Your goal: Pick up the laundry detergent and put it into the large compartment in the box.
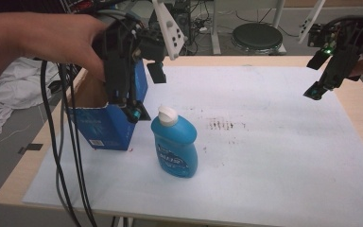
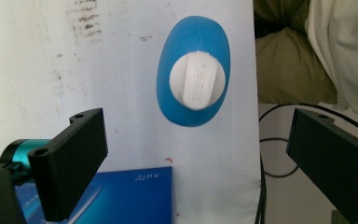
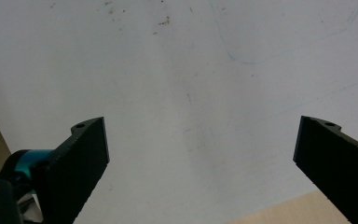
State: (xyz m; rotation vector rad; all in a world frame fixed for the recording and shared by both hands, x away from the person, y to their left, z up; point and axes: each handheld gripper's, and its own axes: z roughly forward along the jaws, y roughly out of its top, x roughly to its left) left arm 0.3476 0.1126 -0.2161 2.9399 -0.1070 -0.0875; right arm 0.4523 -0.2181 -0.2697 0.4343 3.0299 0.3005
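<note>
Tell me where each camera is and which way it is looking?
High view: sits above the table's near side, looking forward and down on the blue bottle and the blue box; a hand holds the left tool, and the right tool hangs at the far right.
Left gripper view: rides on the left tool, looking straight down on the bottle's white cap; its two black jaws stand wide apart.
Right gripper view: rides on the right tool, looking down on the white sheet; jaws wide apart.
Shared: high and left gripper views both show bottle and box.
</note>
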